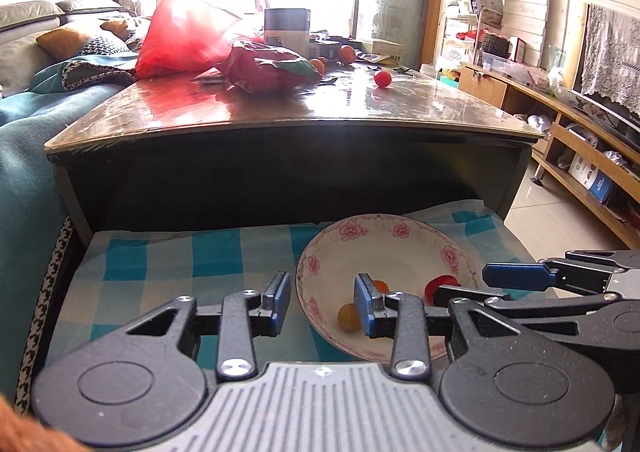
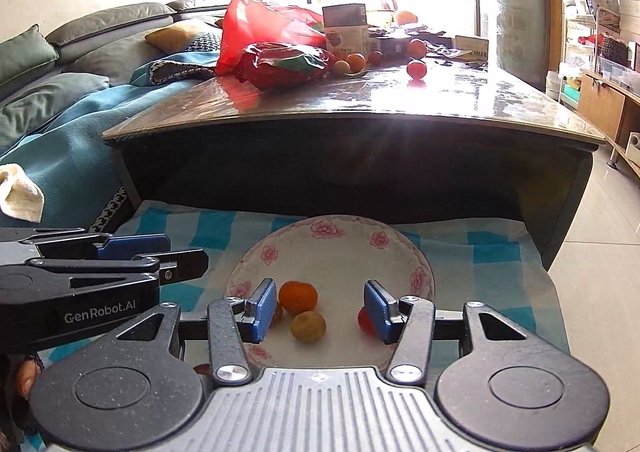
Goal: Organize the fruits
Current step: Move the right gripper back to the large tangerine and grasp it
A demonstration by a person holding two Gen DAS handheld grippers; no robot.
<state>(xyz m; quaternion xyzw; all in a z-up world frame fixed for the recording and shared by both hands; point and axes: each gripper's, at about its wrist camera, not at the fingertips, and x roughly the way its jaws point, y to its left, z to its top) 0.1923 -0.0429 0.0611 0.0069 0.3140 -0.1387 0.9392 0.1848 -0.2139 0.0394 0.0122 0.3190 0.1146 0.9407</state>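
Fruits in plate [image 2: 332,252] on checkered cloth [image 2: 496,248]: orange [image 2: 298,296], yellow one [image 2: 308,327], red one [image 2: 365,321] half hidden by pad. More on table [image 2: 440,100]. Left gripper [image 1: 322,302] and right gripper [image 2: 320,310] both spread wide, holding nothing.

"GenRobot.AI" in white on the left gripper [image 2: 182,256] body (right wrist view only)

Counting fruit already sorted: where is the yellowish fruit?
In the floral plate, the yellowish fruit sits just in front of the orange one, between the right gripper's fingers.
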